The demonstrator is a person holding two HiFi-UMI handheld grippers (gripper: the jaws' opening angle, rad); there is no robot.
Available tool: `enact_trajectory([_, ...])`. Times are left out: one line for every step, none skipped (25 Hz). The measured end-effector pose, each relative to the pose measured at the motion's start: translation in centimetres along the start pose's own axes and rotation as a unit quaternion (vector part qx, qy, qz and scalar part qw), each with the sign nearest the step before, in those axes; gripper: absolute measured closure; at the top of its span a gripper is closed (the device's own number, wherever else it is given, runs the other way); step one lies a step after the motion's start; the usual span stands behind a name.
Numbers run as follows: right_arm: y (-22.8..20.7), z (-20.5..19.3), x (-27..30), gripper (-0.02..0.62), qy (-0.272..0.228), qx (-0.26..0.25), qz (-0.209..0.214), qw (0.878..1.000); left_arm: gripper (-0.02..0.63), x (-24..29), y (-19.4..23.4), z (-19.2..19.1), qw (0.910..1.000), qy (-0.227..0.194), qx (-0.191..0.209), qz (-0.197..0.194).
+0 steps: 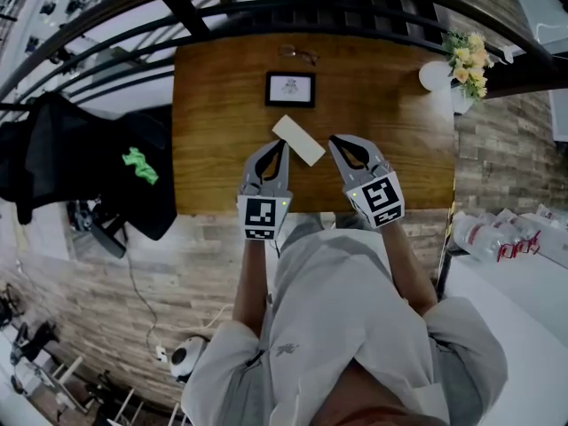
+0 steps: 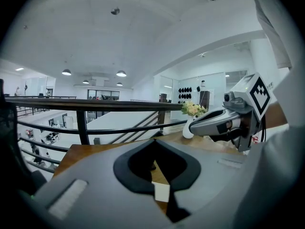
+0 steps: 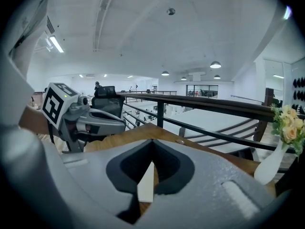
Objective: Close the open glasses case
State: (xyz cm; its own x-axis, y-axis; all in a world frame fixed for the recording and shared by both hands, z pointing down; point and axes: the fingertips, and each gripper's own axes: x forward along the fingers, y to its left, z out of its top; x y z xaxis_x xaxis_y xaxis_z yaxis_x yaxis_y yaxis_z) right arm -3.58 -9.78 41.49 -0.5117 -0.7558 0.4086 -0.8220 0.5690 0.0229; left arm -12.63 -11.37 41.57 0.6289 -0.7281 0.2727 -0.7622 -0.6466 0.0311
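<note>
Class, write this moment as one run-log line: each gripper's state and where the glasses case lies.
left gripper: shut, empty | right gripper: shut, empty | glasses case: flat on table, between the two gripper tips

Left hand-held gripper [image 1: 283, 144] and right hand-held gripper [image 1: 335, 139]: grey shells, black-lined jaws, each bearing a white cube [image 1: 263, 217] with black square markers. Person wears a light grey shirt [image 1: 328, 300].

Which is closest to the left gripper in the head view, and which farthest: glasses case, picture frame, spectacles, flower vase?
1. glasses case, just right of the left gripper tips.
2. picture frame, beyond the case, mid-table.
3. spectacles, at the table's far edge.
4. flower vase, at the far right corner.
</note>
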Motion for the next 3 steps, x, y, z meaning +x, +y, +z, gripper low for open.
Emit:
enact_trajectory([0.06, 0.08, -0.03, 0.594, 0.001, 0.000, 0.001, 1.000, 0.588, -0.05, 0.07, 0.21, 1.0000, -0.002, 0.001, 0.001])
enact_trajectory([0.11, 0.16, -0.06, 0.594, 0.002, 0.000, 0.002, 1.000, 0.588, -0.09, 0.14, 0.43, 1.0000, -0.003, 0.002, 0.002])
enact_trajectory([0.16, 0.23, -0.09, 0.594, 0.002, 0.001, 0.002, 1.000, 0.588, -0.13, 0.21, 0.65, 1.0000, -0.005, 0.003, 0.002])
